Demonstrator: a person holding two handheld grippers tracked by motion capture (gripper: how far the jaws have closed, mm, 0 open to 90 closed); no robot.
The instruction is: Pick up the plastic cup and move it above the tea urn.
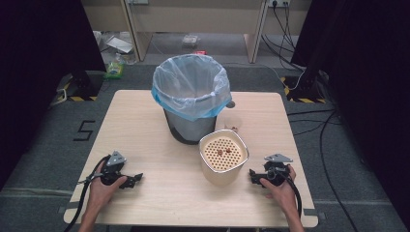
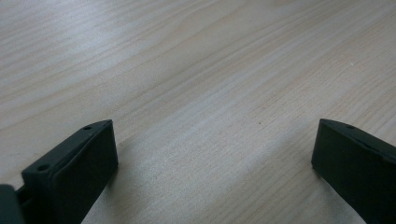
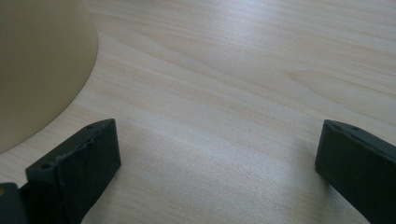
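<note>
A cream container (image 1: 223,157) with a perforated insert stands at the table's front centre, with two small reddish pieces on the insert. Behind it stands a dark bin (image 1: 191,96) lined with a pale blue bag. My left gripper (image 1: 136,179) rests on the wooden table (image 1: 145,121) at the front left, open, its jaws wide apart over bare wood (image 2: 210,140). At the front right my right gripper (image 1: 252,174) lies open too, just right of the container, whose cream wall (image 3: 42,70) fills the left of the right gripper view.
A small cup (image 1: 233,123) with something reddish inside sits behind the container, right of the bin. Dark curtains flank the table. Cables and floor clutter lie beyond the far edge.
</note>
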